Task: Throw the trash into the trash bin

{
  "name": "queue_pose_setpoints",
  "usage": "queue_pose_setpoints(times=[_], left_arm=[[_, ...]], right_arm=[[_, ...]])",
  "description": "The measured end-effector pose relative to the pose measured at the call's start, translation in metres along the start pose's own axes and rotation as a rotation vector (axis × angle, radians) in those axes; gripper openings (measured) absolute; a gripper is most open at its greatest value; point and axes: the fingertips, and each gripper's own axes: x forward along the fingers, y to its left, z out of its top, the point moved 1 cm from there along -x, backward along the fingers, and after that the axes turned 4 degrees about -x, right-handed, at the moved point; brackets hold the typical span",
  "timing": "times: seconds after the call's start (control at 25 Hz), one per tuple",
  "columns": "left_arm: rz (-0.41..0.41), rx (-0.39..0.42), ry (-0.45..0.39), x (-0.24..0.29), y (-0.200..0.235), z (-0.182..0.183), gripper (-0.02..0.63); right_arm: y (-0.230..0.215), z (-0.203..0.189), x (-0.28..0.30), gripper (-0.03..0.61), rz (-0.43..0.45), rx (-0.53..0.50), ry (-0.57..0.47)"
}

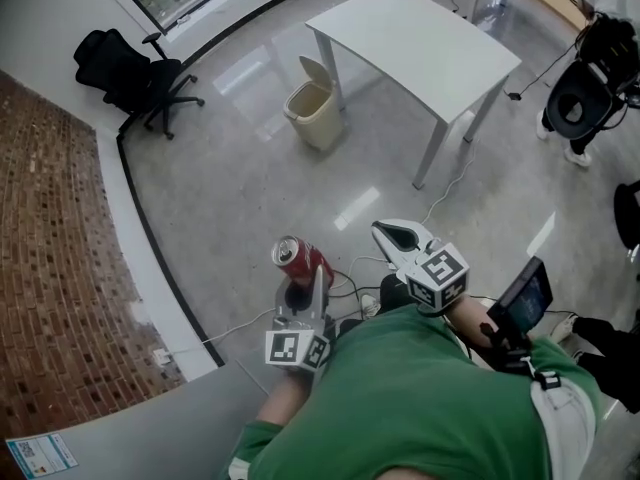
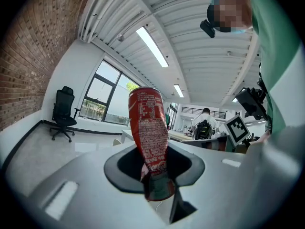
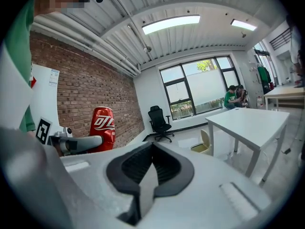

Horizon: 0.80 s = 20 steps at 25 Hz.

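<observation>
A dented red soda can (image 1: 300, 260) stands upright in my left gripper (image 1: 302, 290), which is shut on its lower part. In the left gripper view the can (image 2: 148, 132) rises between the jaws, with its crushed bottom pinched in my left gripper (image 2: 157, 182). My right gripper (image 1: 392, 236) hangs beside it to the right, shut and empty. In the right gripper view its jaws (image 3: 148, 175) meet, and the can (image 3: 102, 127) shows at the left. The beige trash bin (image 1: 314, 114) stands on the floor well ahead, lid raised, next to a white table (image 1: 420, 43).
A black office chair (image 1: 135, 76) stands at the far left by the windows. A brick wall (image 1: 50, 268) runs along the left. Cables lie on the floor near my grippers. More chairs and a bag (image 1: 590, 88) are at the right. People sit far off (image 3: 233, 97).
</observation>
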Motion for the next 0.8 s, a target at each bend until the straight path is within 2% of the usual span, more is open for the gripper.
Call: queue_pose_setpoints(times=[0.2,0.48,0.8], left_arm=[[0.012,-0.013,-0.009,0.0,0.008,-0.002,0.109],[0.012,-0.037,-0.014,0.003,0.015,-0.005,0.109],[0.007,-0.002,-0.017,0.018,0.034,0.005,0.109]], right_arm=[[0.0,0.01,0.007,0.003,0.0,-0.005,0.004],[-0.004,0.004,0.014,0.003,0.002,-0.02,0.032],[-0.014,0.014,0.043,0.003,0.003,-0.047,-0.026]])
